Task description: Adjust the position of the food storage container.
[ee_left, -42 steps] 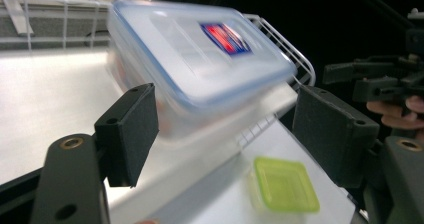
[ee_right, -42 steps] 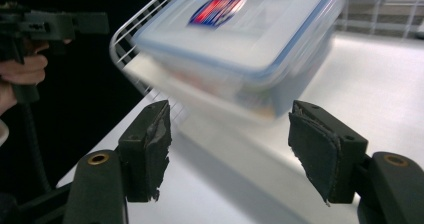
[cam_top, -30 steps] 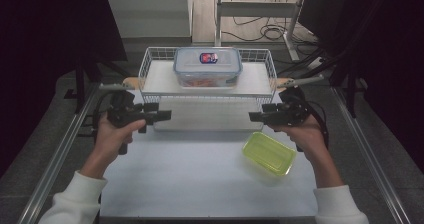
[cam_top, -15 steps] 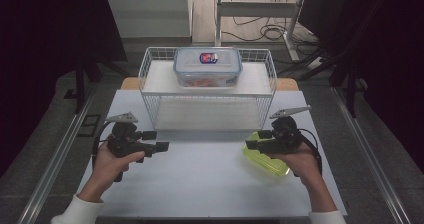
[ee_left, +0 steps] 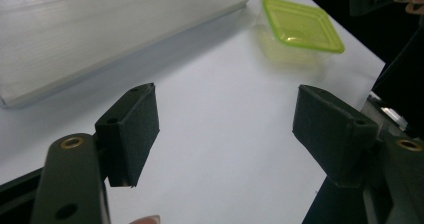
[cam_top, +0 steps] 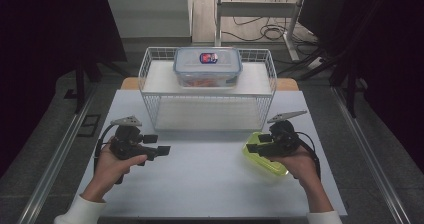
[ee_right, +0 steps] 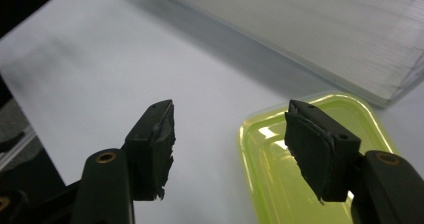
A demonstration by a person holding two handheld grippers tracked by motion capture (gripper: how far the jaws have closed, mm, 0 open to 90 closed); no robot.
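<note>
Right gripper [cam_top: 253, 147] poised over the green container [cam_top: 265, 156] near the table's [cam_top: 200, 184] right edge, jaws apart and just closing, straddling its near rim, gripping nothing. Left gripper [cam_top: 162, 150] wide open, empty, well apart toward the left edge.

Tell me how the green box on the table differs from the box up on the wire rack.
The green box is yellow-green with a plain lid; the rack box is clear, with a red-and-blue sticker on its lid. The green box lies on the white table, the rack box on the wire rack. Both are lidded rectangular containers.
</note>
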